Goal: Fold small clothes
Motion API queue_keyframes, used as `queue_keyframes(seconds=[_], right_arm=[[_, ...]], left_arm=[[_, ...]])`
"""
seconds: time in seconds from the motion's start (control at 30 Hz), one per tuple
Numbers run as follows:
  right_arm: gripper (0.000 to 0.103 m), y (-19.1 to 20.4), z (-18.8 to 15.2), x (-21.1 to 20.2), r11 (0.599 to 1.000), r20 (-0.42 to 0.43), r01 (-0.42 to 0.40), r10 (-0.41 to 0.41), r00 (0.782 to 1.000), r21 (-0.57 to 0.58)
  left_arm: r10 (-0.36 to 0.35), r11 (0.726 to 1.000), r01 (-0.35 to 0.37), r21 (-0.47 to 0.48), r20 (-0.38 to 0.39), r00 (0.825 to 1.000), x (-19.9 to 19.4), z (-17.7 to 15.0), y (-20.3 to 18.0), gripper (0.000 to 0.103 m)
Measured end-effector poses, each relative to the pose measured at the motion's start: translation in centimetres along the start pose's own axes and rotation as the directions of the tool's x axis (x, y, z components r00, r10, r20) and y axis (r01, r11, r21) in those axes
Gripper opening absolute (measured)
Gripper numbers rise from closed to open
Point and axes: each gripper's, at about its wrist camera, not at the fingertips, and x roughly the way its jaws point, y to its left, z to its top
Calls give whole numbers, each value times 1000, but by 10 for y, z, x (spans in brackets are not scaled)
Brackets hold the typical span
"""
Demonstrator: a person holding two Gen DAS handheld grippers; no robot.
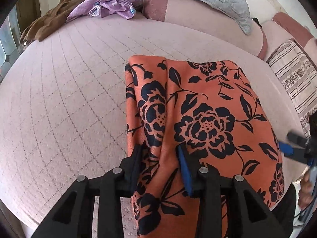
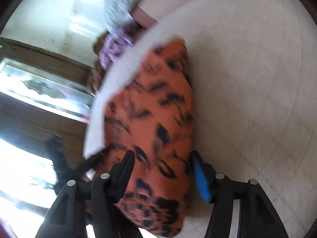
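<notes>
The orange cloth with black flowers (image 1: 200, 107) lies folded on the near right part of the pink quilted bed (image 1: 65, 99). The left gripper (image 1: 160, 154) pinches a bunched fold at its near edge. The right gripper (image 2: 162, 168) has its fingers spread wide around the cloth's other end, but blur hides whether they touch it.

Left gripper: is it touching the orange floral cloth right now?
Touching. The left wrist view shows the left gripper with both fingers pressed into a bunched fold of the orange floral cloth.

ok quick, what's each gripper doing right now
Left gripper: fingers either side of a fold of the orange floral garment; grip cannot be told.
Right gripper: open, garment between its fingers, view blurred.
</notes>
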Motion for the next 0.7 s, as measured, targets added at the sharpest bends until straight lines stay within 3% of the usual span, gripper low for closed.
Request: queue_keyframes(seconds=[0.07,0.17,0.2,0.23,0.3,0.4,0.47,0.57,0.7], right_arm=[[74,-2,14,0,998,18,-53,53,998,35],[74,-19,38,23,991,-10,-59,61,998,120],[69,-27,44,38,985,-42,-56,64,997,166],[54,-30,47,49,981,-73,-59,73,995,187],[37,-2,49,51,999,-70,13,-11,997,35],[36,36,42,39,987,-1,91,-92,996,-130],[38,23,41,56,973,-33,187,-193,981,-137],[56,0,39,57,994,-28,112,-112,993,13],[71,11,45,51,1000,30,31,-31,999,6]], left_arm=[[-1,1000,1,4,3,1000,-2,-5,3,39],[1,1000,-1,3,5,1000,-7,-7,2,39],[1,1000,-1,2,5,1000,-7,-6,2,39],[-2,1000,2,-1,4,1000,-7,-6,3,39],[-13,1000,13,-7,5,1000,-7,-6,5,39],[-23,1000,23,-3,9,1000,-5,-6,6,39],[-20,1000,20,-3,11,1000,-6,-5,4,40],[-27,1000,27,-9,15,1000,-5,-6,6,40],[-29,999,29,-13,15,999,-3,-6,6,40]])
